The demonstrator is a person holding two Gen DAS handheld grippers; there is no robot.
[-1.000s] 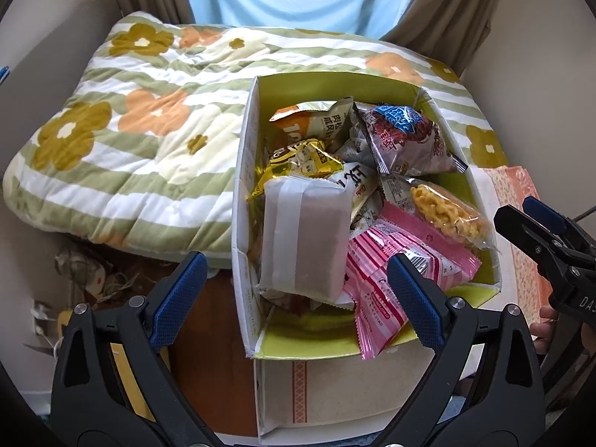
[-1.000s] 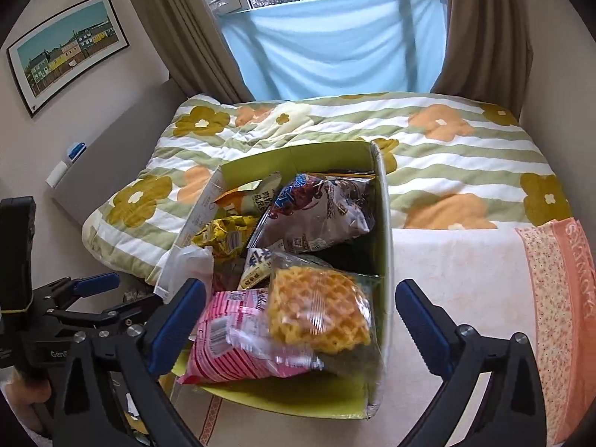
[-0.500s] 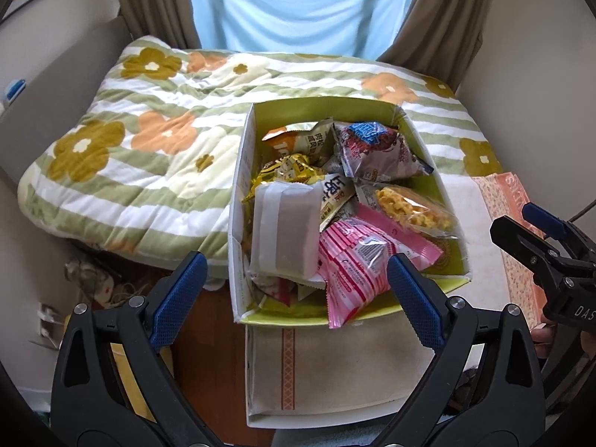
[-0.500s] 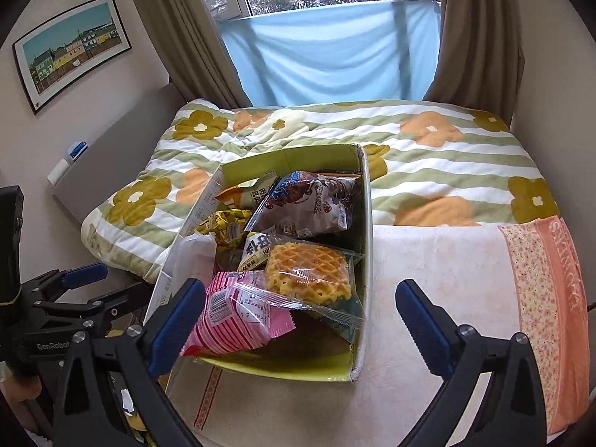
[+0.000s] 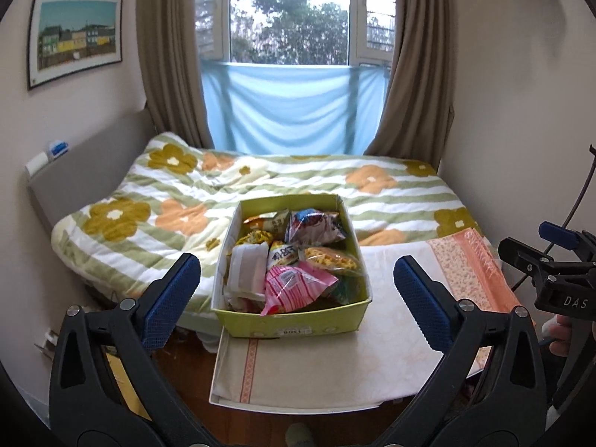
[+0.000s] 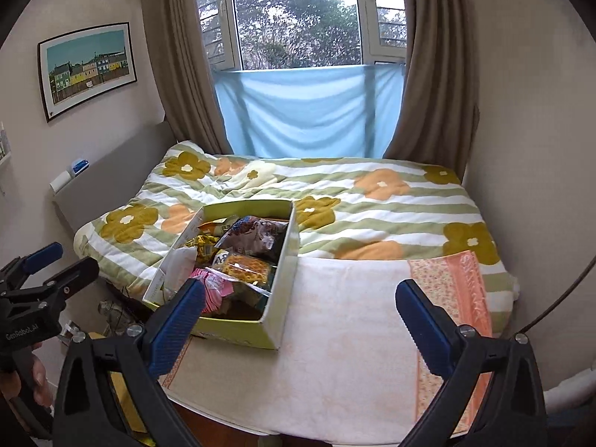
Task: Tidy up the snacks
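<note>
Left wrist view: left gripper (image 5: 297, 284) spread wide, holding nothing. The box (image 5: 298, 322) of snacks (image 5: 294, 257) sits on a pale towel (image 5: 380, 339) at the bed's near edge, beyond the fingers. Right gripper (image 5: 551, 257) visible at the right edge.

Right wrist view: right gripper (image 6: 300, 314) also wide and empty. Box (image 6: 238, 329) lies left of centre on the towel (image 6: 346, 320); flowered quilt (image 6: 372, 201) behind it.

Both wrist views face window, share snack box (image 5: 290, 320) (image 6: 238, 329).
</note>
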